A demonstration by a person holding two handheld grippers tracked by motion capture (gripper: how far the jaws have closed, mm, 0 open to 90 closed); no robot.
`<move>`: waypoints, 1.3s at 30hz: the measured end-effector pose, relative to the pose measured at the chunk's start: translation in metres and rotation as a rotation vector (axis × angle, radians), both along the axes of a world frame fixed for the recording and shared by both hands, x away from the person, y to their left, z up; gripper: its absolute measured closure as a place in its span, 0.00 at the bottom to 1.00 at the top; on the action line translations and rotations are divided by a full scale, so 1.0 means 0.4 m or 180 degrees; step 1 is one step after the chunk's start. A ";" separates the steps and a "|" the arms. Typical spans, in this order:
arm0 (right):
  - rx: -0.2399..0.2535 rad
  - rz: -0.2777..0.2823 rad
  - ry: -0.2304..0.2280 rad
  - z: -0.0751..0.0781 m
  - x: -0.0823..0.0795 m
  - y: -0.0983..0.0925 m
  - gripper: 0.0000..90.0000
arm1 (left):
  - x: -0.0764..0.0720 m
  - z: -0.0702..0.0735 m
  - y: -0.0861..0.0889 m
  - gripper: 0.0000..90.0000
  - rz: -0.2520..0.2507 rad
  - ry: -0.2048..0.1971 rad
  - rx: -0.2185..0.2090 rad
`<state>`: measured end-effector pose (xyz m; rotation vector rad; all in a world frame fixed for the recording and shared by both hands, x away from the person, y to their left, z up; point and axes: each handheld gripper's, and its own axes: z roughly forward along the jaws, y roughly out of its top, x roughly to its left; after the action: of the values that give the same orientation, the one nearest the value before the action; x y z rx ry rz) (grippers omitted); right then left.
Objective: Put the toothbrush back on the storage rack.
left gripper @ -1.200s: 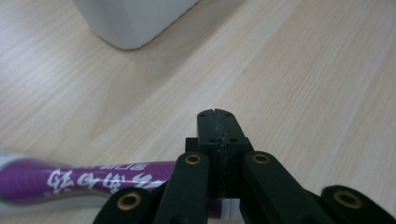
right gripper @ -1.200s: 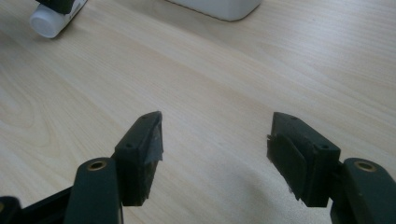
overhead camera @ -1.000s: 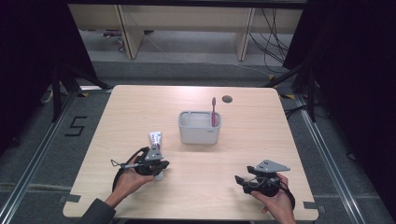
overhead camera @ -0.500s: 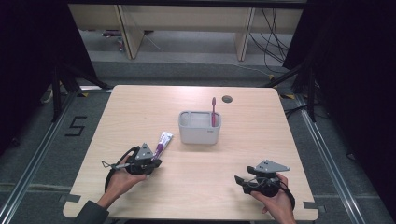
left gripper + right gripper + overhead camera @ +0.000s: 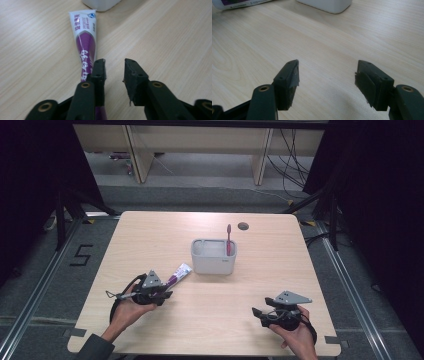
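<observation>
A purple and white toothpaste tube (image 5: 178, 272) (image 5: 84, 40) lies flat on the wooden table (image 5: 150, 235), its crimped end pointing at a grey box (image 5: 212, 263). My left gripper (image 5: 166, 286) (image 5: 115, 66) sits at the tube's cap end. Its jaws have just been opening and stand apart; the tube runs beside and under the left jaw, and bare wood shows between the pads. A red toothbrush (image 5: 229, 240) stands upright in the box. My right gripper (image 5: 258, 312) (image 5: 327, 68) rests open near the front right edge, nothing between its fingers.
The grey box (image 5: 102, 4) (image 5: 327, 6) stands at the table's middle. A dark round hole (image 5: 243, 226) marks the far side of the table. The tube's end (image 5: 237, 3) lies at the top left of the right gripper view. Shelving and cables lie beyond the table.
The left gripper has laid the tube down from upright toward the box and let go, its jaws now apart. The right gripper has not moved.
</observation>
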<state>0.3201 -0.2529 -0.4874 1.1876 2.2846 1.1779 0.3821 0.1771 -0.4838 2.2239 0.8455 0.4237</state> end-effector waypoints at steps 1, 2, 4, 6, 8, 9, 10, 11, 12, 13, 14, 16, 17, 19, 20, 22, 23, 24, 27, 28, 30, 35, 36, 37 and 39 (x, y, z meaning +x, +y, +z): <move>-0.0002 0.0009 -0.0006 -0.001 0.001 0.000 0.40 | 0.005 0.007 0.001 0.72 0.0017 0.0005 0.0007; 0.0045 -0.0017 0.0075 -0.001 -0.003 0.004 0.41 | 0.009 0.013 0.001 0.70 0.0060 0.0019 -0.0005; -0.0045 0.0010 -0.0016 -0.001 -0.001 0.002 0.41 | 0.028 0.028 -0.002 0.64 0.0099 0.0108 0.0083; -0.0052 0.0024 0.0023 -0.001 -0.001 0.004 0.41 | 0.038 0.036 -0.007 0.61 0.0141 0.0155 0.0166; 0.0017 -0.0031 0.0134 -0.001 -0.006 0.010 0.41 | 0.045 0.036 -0.010 0.61 0.0152 0.0187 0.0186; -0.0058 0.0026 0.0001 -0.002 0.000 0.004 0.41 | 0.052 0.037 -0.012 0.60 0.0127 0.0235 0.0221; -0.0028 0.0024 0.0019 -0.003 -0.002 0.005 0.41 | 0.059 0.038 -0.014 0.59 0.0123 0.0282 0.0272; -0.0068 0.0031 -0.0001 -0.001 -0.001 0.003 0.41 | 0.067 0.042 -0.013 0.58 0.0069 0.0340 0.0378; -0.0051 0.0059 0.0000 -0.002 0.001 0.003 0.41 | 0.074 0.041 -0.016 0.57 0.0075 0.0394 0.0382; -0.0039 0.0038 0.0029 -0.002 0.000 0.004 0.41 | 0.079 0.039 -0.020 0.57 0.0099 0.0397 0.0389; -0.0047 0.0027 0.0015 -0.004 -0.001 0.004 0.41 | 0.089 0.039 -0.024 0.57 0.0092 0.0442 0.0466; -0.0057 0.0064 0.0030 -0.004 0.000 0.005 0.41 | 0.094 0.038 -0.027 0.57 0.0099 0.0461 0.0478; -0.0079 0.0037 0.0001 -0.003 -0.001 0.005 0.41 | 0.104 0.035 -0.030 0.57 0.0108 0.0522 0.0521; -0.0024 0.0010 0.0083 -0.004 -0.004 0.009 0.41 | 0.109 0.035 -0.031 0.58 0.0115 0.0559 0.0545; -0.0040 0.0056 0.0071 -0.004 -0.002 0.007 0.41 | 0.118 0.034 -0.033 0.59 0.0110 0.0640 0.0595; -0.0045 0.0044 0.0040 -0.005 -0.002 0.007 0.41 | 0.122 0.033 -0.035 0.59 0.0098 0.0659 0.0644; -0.0029 0.0022 0.0073 -0.004 -0.004 0.008 0.41 | 0.124 0.030 -0.038 0.59 0.0094 0.0671 0.0670; -0.0090 0.0042 0.0001 -0.003 0.000 0.004 0.41 | 0.129 0.025 -0.041 0.61 0.0097 0.0688 0.0674; -0.0047 0.0047 0.0028 -0.004 -0.002 0.006 0.41 | 0.134 0.022 -0.044 0.63 0.0091 0.0702 0.0677; -0.0071 0.0054 0.0007 -0.003 -0.001 0.005 0.41 | 0.136 0.019 -0.045 0.63 0.0095 0.0700 0.0659; 0.0005 -0.0014 0.0145 -0.003 -0.008 0.011 0.41 | 0.141 0.016 -0.048 0.67 0.0076 0.0744 0.0699; -0.0041 0.0032 0.0052 -0.004 -0.002 0.010 0.41 | 0.150 0.015 -0.053 0.70 0.0057 0.0724 0.0739; -0.0041 0.0031 0.0055 -0.004 -0.002 0.010 0.41 | 0.151 0.017 -0.054 0.71 0.0041 0.0762 0.0768; -0.0030 0.0026 0.0068 -0.004 -0.004 0.010 0.41 | 0.152 0.018 -0.056 0.72 0.0049 0.0761 0.0781; -0.0045 0.0043 0.0045 -0.004 -0.002 0.009 0.41 | 0.155 0.016 -0.060 0.74 0.0036 0.0773 0.0798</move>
<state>0.3192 -0.2492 -0.4891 1.1811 2.3110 1.1598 0.4440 0.1532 -0.4773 2.5406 0.9759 0.2801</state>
